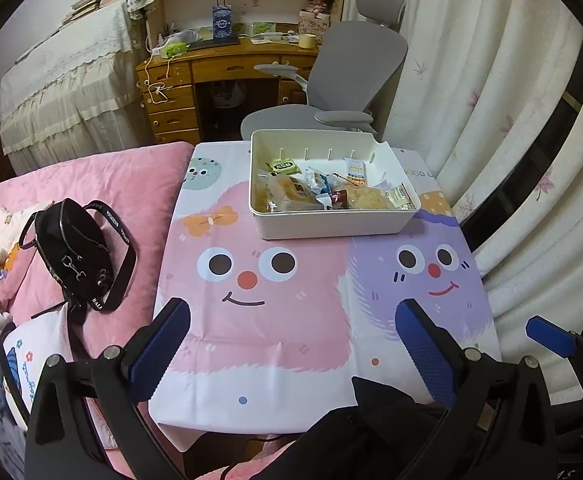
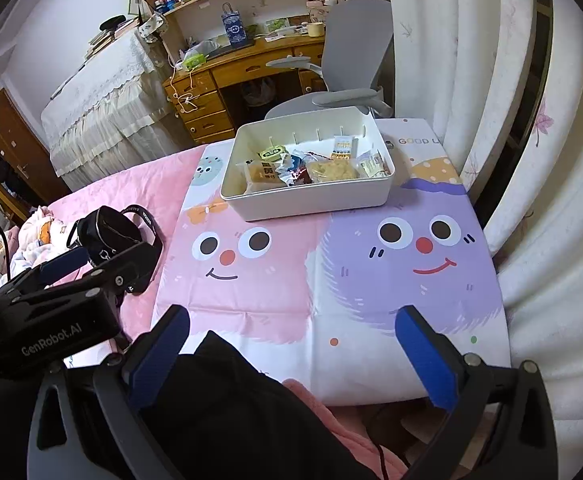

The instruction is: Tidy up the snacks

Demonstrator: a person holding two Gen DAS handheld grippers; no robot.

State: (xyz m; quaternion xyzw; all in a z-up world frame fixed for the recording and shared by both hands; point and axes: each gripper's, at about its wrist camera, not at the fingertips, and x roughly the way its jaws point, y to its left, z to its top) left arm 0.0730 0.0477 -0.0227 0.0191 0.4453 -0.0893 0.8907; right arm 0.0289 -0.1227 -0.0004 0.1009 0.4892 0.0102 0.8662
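A white plastic bin (image 1: 331,226) (image 2: 307,200) stands at the far end of the cartoon-print mat (image 1: 291,320) (image 2: 283,288). Inside lie several wrapped snacks (image 1: 323,190) (image 2: 311,168): a cake slice, crackers, small packets. My left gripper (image 1: 291,344) hovers over the near end of the mat, jaws wide open with nothing between them. My right gripper (image 2: 291,344) also stands wide open and empty over the mat's near edge. The right gripper's blue finger (image 1: 551,334) shows at the left wrist view's right edge. The left gripper's body (image 2: 51,312) lies at the right wrist view's left.
A black handbag (image 1: 71,256) (image 2: 111,232) rests on the pink bedspread left of the mat. A dark sleeve (image 2: 231,408) covers the near foreground. Beyond the bed stand a grey office chair (image 1: 351,72), a wooden desk (image 1: 219,64) and pale curtains (image 1: 491,120) on the right.
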